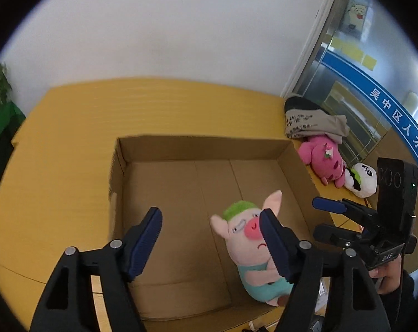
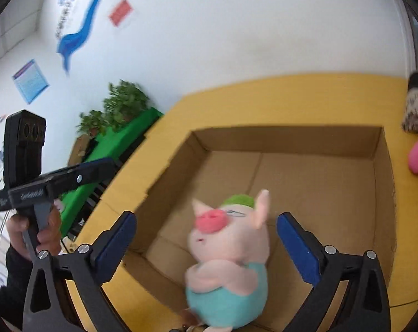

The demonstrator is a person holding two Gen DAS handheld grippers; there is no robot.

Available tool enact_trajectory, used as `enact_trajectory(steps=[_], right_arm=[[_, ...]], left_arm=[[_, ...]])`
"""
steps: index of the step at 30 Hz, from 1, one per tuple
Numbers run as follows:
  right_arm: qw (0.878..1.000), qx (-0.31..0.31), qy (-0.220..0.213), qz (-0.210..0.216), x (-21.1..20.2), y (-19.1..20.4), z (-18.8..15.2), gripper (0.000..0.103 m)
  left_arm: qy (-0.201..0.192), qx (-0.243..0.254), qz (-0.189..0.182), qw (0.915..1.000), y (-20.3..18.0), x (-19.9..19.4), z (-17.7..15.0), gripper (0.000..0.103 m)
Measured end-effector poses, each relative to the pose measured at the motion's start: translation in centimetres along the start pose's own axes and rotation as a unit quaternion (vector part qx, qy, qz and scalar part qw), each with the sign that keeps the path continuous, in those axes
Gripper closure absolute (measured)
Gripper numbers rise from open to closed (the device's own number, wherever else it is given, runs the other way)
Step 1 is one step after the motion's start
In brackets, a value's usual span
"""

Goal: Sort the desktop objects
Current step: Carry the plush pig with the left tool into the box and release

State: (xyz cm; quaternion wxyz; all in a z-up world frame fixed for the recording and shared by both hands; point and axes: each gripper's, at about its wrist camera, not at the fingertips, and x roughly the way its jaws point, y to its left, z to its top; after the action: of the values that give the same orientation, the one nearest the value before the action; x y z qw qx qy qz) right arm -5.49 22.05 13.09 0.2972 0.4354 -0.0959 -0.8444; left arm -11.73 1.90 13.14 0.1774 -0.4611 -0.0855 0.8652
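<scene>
Pig toy: I've got the pig toy (image 2: pixel 225 260) low centre in my right view, sitting in the near part of the cardboard box (image 1: pixel 198 146), snout up, green tuft on top, teal pants below.
Right claw: my right claw (image 2: pixel 206 251) stands wide open, blue pads either side of the pig and clear of it, nothing gripped.
Left claw: my left claw (image 1: pixel 211 243) is open too, empty; its right pad crosses in front of the pig's face, and I can't tell if it touches.
Feel: I'd judge it light, soft and squashy, not fragile, fabric unlikely to slip.
Where to grab: across the round belly or head, so the pads sink in; ears and arms look floppy.
Still outside: pink plush (image 1: pixel 322 160) and white panda plush (image 1: pixel 361 178) lie on the yellow table (image 1: pixel 70 144), right of the box.
</scene>
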Motion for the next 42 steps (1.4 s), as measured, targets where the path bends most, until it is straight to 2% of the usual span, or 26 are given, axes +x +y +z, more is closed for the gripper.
enact_trajectory(steps=[2,3,5,7,8,11,13,15,16,17,19,24,26,29,32,35,39,42], right_arm=[[0.998,0.009,0.056,-0.029,2.9,-1.7,0.0,0.000],[0.996,0.003,0.079,-0.035,4.2,-2.1,0.5,0.000],[0.993,-0.024,0.109,-0.041,5.6,-2.1,-0.7,0.000],[0.989,-0.038,0.135,-0.051,7.2,-2.8,-0.9,0.000],[0.988,-0.035,0.143,-0.052,7.8,-3.2,-1.2,0.000],[0.987,-0.016,0.152,-0.040,9.0,-4.0,-2.4,0.003],[0.989,-0.009,0.145,-0.026,9.3,-4.0,-3.1,0.006],[0.990,-0.017,0.134,-0.028,8.7,-4.0,-3.9,0.010],[0.991,-0.022,0.130,-0.029,8.5,-3.7,-4.1,0.013],[0.991,-0.025,0.127,-0.030,8.3,-3.4,-4.2,0.014],[0.992,-0.025,0.121,-0.023,7.9,-2.9,-4.5,0.019],[0.997,-0.007,0.081,0.003,7.1,-1.8,-5.1,0.021],[0.998,-0.014,0.059,0.006,6.1,-0.4,-4.1,0.021],[0.999,-0.037,0.021,0.010,4.3,2.0,-1.1,0.021],[0.998,-0.065,-0.012,0.017,3.2,4.5,3.6,0.021],[0.996,-0.073,-0.034,0.029,3.5,6.0,8.0,0.021],[0.996,-0.062,-0.048,0.044,5.8,6.1,11.8,0.021],[0.997,-0.028,-0.038,0.068,10.0,4.4,12.7,0.021]], left_arm=[[0.060,-0.035,-0.019,0.9974,1.1,4.2,-0.2,0.029],[0.093,-0.049,-0.026,0.9941,1.3,6.2,-0.5,0.029],[0.148,-0.059,-0.051,0.9860,1.0,9.8,-1.6,0.029],[0.174,-0.052,-0.072,0.9808,0.2,12.1,-2.7,0.028],[0.176,-0.058,-0.082,0.9792,0.0,12.7,-3.0,0.021],[0.173,-0.102,-0.118,0.9724,0.4,13.7,-3.5,0.020],[0.162,-0.109,-0.125,0.9726,0.4,13.6,-4.0,0.022],[0.156,-0.112,-0.145,0.9705,0.3,13.4,-4.4,0.033],[0.156,-0.119,-0.164,0.9667,0.4,13.3,-4.6,0.045],[0.155,-0.122,-0.171,0.9654,0.4,13.1,-4.7,0.047],[0.151,-0.116,-0.167,0.9675,0.2,12.5,-5.0,0.051],[0.115,-0.100,-0.159,0.9754,-0.4,9.5,-4.9,0.055],[0.090,-0.088,-0.158,0.9792,-0.6,7.6,-3.9,0.055],[0.041,-0.068,-0.155,0.9848,-0.8,4.1,-0.8,0.055],[-0.003,-0.047,-0.138,0.9893,-0.4,0.5,3.1,0.055],[-0.028,-0.026,-0.119,0.9922,0.6,-1.4,6.7,0.055],[-0.033,-0.017,-0.099,0.9944,3.1,-1.0,10.7,0.055],[-0.008,-0.019,-0.072,0.9972,5.3,2.4,11.8,0.055]])
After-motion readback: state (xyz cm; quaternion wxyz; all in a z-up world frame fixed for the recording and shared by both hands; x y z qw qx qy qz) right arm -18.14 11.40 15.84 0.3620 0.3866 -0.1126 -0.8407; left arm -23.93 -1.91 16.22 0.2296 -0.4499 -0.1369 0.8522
